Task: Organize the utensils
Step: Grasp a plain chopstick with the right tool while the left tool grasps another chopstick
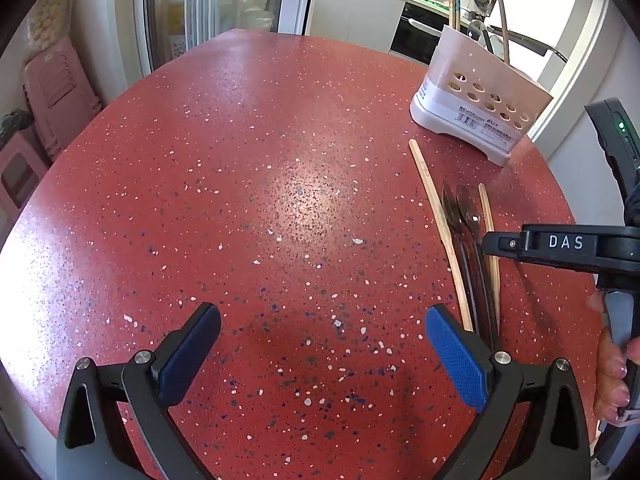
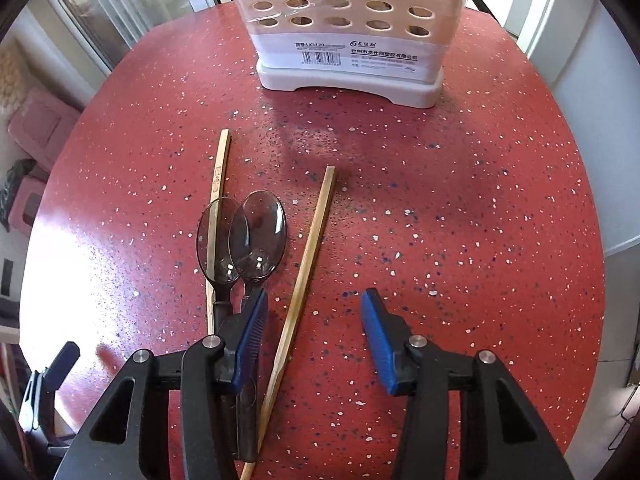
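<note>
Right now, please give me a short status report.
Left tool open, empty. Right tool open around right chopstick, no grip yet. Two spoons beside left pad. Holder path clear.

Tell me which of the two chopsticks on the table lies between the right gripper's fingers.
The right-hand chopstick, lying clear of the spoons; the other chopstick runs under a spoon bowl, outside the right gripper.

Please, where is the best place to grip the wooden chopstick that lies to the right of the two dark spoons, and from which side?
Probably from above, at mid-length of the right wooden chopstick. It lies flat on the red speckled table, so the open right gripper should straddle it crosswise. Its upper half is clear of the two dark translucent plastic spoons; lower down, a spoon handle lies close.
</note>
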Demonstrator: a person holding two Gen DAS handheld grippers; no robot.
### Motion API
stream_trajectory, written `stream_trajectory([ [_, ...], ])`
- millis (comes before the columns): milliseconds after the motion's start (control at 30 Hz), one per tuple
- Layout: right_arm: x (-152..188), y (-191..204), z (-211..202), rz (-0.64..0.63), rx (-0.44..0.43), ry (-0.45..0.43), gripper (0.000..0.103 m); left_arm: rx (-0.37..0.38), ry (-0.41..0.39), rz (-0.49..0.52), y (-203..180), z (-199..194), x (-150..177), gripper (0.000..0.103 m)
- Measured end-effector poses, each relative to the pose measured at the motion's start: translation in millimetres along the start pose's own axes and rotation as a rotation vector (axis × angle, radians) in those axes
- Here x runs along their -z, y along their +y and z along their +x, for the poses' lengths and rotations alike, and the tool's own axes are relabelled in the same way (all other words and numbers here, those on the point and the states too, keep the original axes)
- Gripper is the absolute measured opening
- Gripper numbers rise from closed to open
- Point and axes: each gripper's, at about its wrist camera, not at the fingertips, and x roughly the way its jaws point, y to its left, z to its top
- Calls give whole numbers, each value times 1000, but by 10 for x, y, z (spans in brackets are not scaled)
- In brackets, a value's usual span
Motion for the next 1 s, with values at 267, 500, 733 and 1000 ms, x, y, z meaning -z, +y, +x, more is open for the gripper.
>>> stream_trajectory([
  [267, 27, 68, 46, -54, 75, 0, 23, 43, 17, 43, -260, -33, 41, 103],
  [500, 16, 20, 76, -67, 26, -16, 20, 51, 57, 114, -538, 184, -99, 103],
  [733, 112, -132, 21, -84, 12, -23, 20, 14, 85, 145, -662, 329, -121, 103],
  [1000, 231, -343, -55, -125, 45, -27, 20, -18, 90, 183, -781, 402, -178, 103],
])
